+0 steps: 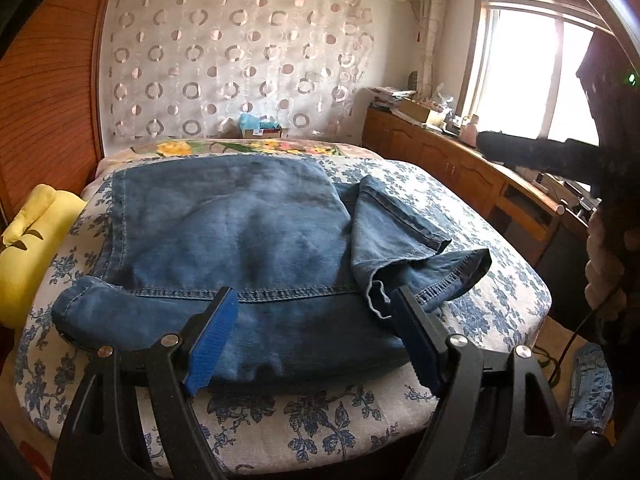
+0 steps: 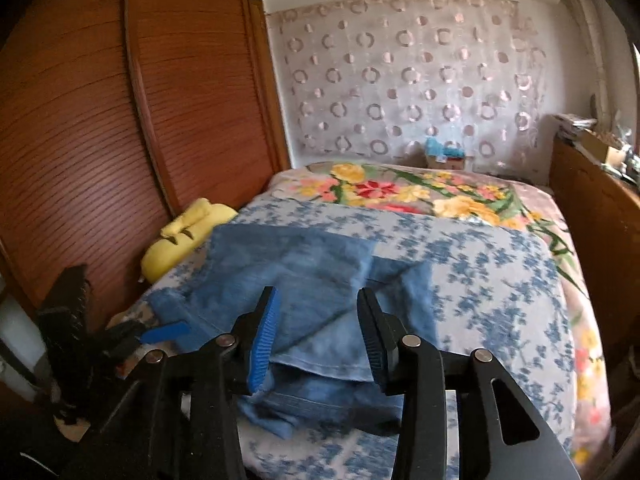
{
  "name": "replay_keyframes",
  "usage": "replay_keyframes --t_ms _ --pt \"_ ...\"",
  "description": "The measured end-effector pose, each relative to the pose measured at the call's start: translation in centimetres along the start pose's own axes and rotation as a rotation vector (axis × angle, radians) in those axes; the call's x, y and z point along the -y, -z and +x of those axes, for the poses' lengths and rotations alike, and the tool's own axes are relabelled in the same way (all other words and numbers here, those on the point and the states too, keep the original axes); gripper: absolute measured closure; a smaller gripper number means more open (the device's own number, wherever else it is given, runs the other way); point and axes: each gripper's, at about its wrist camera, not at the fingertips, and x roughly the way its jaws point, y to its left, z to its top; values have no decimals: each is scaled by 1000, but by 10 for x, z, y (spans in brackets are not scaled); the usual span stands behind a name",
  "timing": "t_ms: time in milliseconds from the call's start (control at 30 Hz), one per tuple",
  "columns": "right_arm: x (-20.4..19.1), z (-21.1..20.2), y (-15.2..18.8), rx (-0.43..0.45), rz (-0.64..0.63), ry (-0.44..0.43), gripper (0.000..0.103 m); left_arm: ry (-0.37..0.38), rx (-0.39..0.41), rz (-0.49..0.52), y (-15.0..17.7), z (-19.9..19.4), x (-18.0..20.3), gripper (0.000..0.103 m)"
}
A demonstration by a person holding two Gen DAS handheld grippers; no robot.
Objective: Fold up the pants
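Note:
Blue denim pants (image 1: 240, 240) lie partly folded on the floral bed cover (image 1: 480, 220). Their leg ends (image 1: 420, 256) lie rumpled at the right. My left gripper (image 1: 312, 300) is open, its jaws wide apart just above the near edge of the pants, holding nothing. In the right wrist view the pants (image 2: 312, 280) lie ahead. My right gripper (image 2: 316, 300) is open and empty above their near folded edge. The left gripper (image 2: 164, 332) shows at the lower left of the right wrist view.
A yellow pillow (image 1: 28, 248) lies at the bed's left edge by a wooden wardrobe (image 2: 120, 120). A wooden sideboard (image 1: 460, 160) with clutter stands at the right under a window. A small box (image 1: 262, 130) sits at the bed's far end. More denim (image 1: 592, 384) lies on the floor.

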Motion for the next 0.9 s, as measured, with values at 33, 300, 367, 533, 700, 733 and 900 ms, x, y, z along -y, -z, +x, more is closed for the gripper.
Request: replay_keyframes --t_ms 33,300,367,533,700,733,900 --pt "-1 0 5 -5 -1 17 59 1 -4 6 0 1 2 24" --pt "19 27 31 -98 46 101 58 64 -32 30 0 12 12 24" --pt "29 35 31 -119 67 100 58 74 -43 43 -1 16 15 27" --pt "48 58 35 -165 101 107 58 96 -82 77 -1 30 26 42" --pt "55 81 35 -230 141 83 58 118 -120 103 1 40 33 62" --pt "55 85 35 -239 153 68 58 117 -125 108 2 42 34 65" --pt "53 87 35 -239 202 15 73 107 -143 108 1 46 34 81"
